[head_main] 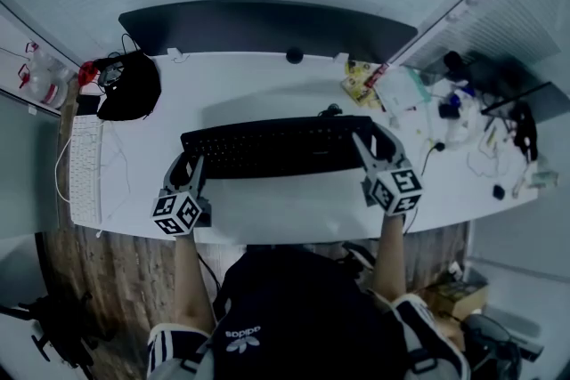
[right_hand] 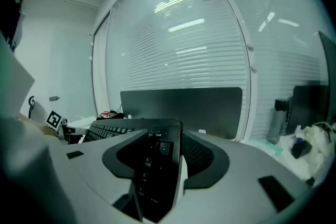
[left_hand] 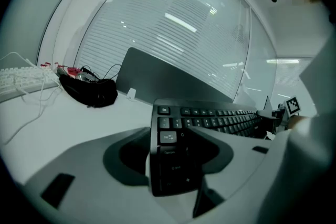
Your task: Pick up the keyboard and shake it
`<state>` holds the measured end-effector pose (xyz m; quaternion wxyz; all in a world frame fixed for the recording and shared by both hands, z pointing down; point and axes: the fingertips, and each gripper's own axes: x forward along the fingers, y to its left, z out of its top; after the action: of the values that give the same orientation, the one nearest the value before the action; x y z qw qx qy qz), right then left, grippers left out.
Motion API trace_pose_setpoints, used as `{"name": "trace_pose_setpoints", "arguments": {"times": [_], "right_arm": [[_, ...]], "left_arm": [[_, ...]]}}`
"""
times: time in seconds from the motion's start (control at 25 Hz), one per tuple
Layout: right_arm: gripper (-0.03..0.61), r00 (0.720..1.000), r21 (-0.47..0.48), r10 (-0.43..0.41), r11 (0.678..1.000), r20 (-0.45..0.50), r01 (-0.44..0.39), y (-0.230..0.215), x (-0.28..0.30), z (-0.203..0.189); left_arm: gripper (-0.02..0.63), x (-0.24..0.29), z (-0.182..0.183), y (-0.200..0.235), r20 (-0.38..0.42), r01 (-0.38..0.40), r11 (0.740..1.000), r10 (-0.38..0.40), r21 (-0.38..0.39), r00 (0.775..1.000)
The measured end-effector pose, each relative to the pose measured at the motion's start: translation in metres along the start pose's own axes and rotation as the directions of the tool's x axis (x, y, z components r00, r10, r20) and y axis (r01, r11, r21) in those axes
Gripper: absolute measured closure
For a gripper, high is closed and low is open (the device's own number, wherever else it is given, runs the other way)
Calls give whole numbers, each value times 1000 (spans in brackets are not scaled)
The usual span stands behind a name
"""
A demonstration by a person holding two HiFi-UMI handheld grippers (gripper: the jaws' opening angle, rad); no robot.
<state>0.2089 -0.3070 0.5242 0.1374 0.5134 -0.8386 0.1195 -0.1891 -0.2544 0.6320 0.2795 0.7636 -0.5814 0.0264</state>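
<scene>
Fig.: long black plastic keyboard (head_main: pixel 276 147) held over the centre of the white desk (head_main: pixel 267 80). L gripper (head_main: pixel 190 165) pinches its 9 o'clock end and R gripper (head_main: pixel 363 145) its 3 o'clock end, each jaw pair pressed onto the key bed per its own gripper view. The shadow thrown toward 12 o'clock suggests it's off the desk, so pick-up looks done & the shake is in hand. Next move calls for short up-down strokes w/ both ends in step and a firm pinch, lest the keyboard twist or slip.

White desk (head_main: pixel 258 89) — black bag (head_main: pixel 130 87) far left, white keyboard (head_main: pixel 85 166) along left edge, snack packets (head_main: pixel 361 81) and loose clutter (head_main: pixel 463 116) far right.
</scene>
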Motion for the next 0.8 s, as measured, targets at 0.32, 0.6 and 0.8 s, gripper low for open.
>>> {"name": "trace_pose_setpoints", "arguments": {"times": [0.32,0.6,0.8], "right_arm": [[380,985,-161,-1,987,173,30,23,-31,91],[382,957,-211,18,976,291,46,36,-67,152],[382,927,-255,11,963,374,91,51,-96,185]], "left_arm": [[400,-8,71,-16,210,64,997,-71,41,975],[400,-28,138,-38,376,126,986,-159,109,913],[400,-46,175,-51,457,145,977,-202,158,866]]}}
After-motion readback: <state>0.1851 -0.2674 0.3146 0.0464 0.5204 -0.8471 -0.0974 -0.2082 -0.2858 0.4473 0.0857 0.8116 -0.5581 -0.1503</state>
